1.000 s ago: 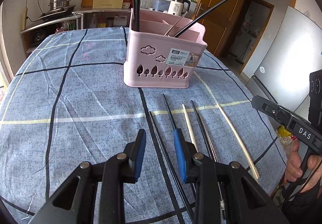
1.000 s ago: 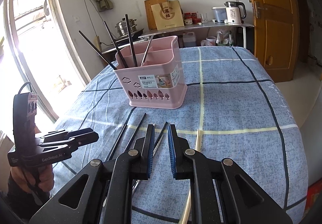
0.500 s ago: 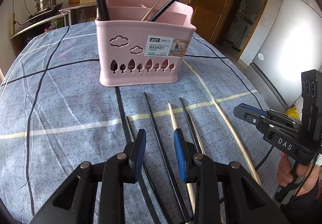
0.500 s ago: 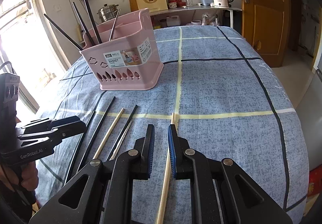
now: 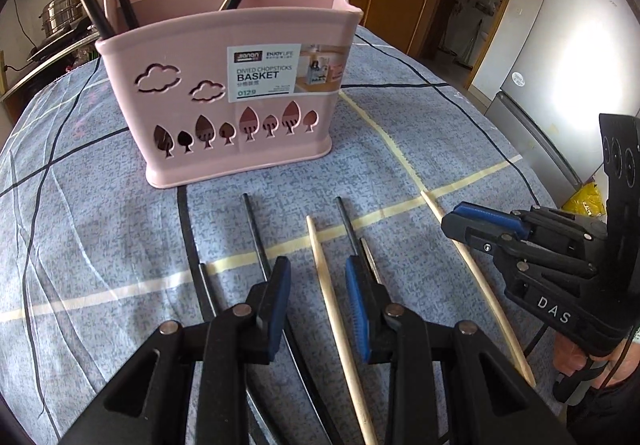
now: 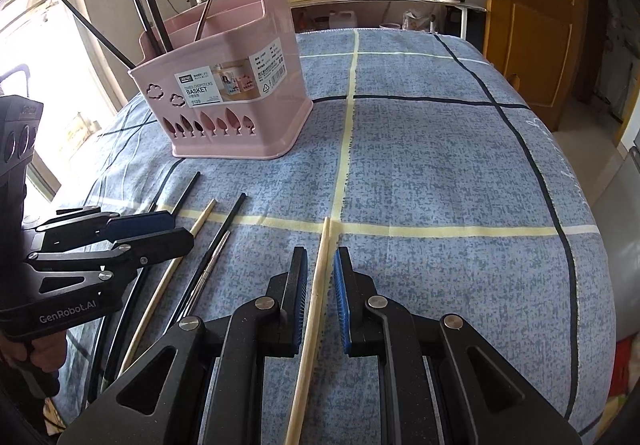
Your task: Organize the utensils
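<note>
On the counter (image 6: 440, 165), draped in a blue checked cloth, a pink divided basket (image 5: 240, 93) stands upright with dark chopsticks (image 6: 148, 1) leaning out. Before it lie loose chopsticks, long axes pointing toward the basket: two pale wooden, the rest dark. The right gripper (image 6: 320, 301) straddles the outer wooden chopstick (image 6: 316, 285), pads apart, not clenched. The left gripper (image 5: 318, 309) hangs released over the other wooden chopstick (image 5: 324, 277).

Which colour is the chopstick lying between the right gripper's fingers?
Pale wooden chopstick, light beige; the right wrist view shows it best.
</note>
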`<action>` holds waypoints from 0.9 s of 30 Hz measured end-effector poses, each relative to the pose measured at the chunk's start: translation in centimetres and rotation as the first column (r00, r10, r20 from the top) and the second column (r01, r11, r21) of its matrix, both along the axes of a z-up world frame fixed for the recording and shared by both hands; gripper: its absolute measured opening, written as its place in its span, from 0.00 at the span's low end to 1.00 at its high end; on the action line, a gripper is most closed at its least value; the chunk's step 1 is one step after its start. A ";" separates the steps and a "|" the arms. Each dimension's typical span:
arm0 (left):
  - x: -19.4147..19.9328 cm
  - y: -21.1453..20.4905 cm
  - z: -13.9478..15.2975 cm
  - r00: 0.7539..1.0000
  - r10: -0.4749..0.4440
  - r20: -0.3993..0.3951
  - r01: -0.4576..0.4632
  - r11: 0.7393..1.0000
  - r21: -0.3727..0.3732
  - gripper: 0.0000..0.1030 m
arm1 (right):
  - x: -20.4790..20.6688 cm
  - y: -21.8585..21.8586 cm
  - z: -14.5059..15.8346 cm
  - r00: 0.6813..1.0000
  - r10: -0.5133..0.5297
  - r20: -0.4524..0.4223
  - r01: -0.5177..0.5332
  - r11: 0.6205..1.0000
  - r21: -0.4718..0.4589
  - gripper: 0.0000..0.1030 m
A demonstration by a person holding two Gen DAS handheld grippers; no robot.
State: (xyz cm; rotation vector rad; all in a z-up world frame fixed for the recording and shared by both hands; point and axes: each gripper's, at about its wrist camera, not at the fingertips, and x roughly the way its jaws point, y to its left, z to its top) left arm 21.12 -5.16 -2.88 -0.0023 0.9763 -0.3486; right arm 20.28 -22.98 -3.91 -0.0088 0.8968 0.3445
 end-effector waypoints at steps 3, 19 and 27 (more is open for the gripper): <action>0.5 -0.3 -0.3 1.000 0.001 -0.005 -0.001 1.000 0.016 0.25 | 0.5 0.2 -0.3 1.000 0.006 -0.006 -0.006 1.000 -0.009 0.13; 2.4 -3.6 -0.6 1.000 -0.014 -0.001 0.014 0.995 0.094 0.08 | 1.7 1.4 -0.4 1.000 0.018 -0.008 -0.019 0.998 -0.068 0.06; 1.9 -2.6 1.1 1.000 -0.019 0.018 0.019 0.999 0.043 0.07 | 1.0 1.2 1.4 0.999 0.031 0.025 -0.030 0.999 -0.017 0.05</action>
